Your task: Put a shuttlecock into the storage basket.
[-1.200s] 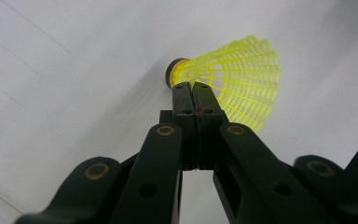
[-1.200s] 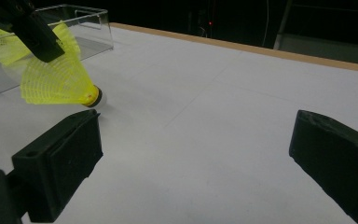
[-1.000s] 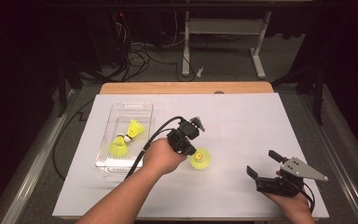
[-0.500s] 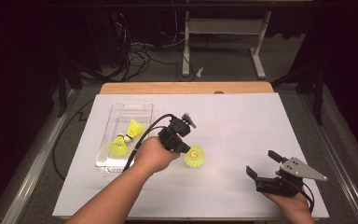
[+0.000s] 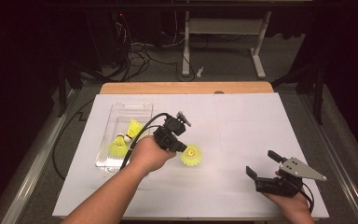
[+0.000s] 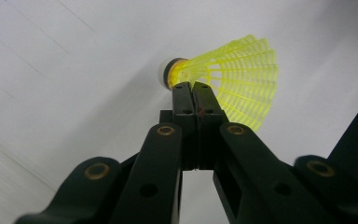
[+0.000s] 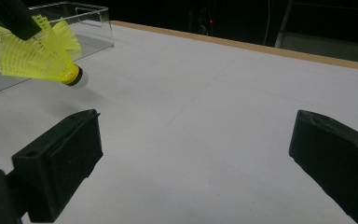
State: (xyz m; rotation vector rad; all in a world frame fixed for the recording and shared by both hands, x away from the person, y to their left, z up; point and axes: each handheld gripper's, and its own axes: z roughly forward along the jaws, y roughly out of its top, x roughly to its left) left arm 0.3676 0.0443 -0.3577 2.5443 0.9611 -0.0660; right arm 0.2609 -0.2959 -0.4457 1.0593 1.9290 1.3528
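The left gripper (image 5: 182, 145) has its jaws pressed together on the skirt of a yellow shuttlecock (image 5: 191, 154), pinching the mesh just behind the cork. The shuttlecock hangs just above the white surface (image 5: 242, 126), roughly midway between its left and right edges, cork pointing away from the clear tray (image 5: 121, 112). That tray sits near the surface's left edge and already holds two shuttlecocks (image 5: 126, 137).

The step in hand looks like carrying this one over to the tray. To do it well, keep the pinch firm but no tighter, since the skirt is thin and springy and may slip or crumple. Lift enough for the skirt to clear the tray's near wall, come in over the bare part of the floor, lower, then release. How deep the grip reaches is hard to judge. The right gripper (image 5: 265, 169) rests near the surface's front right corner, jaws spread wide and empty.
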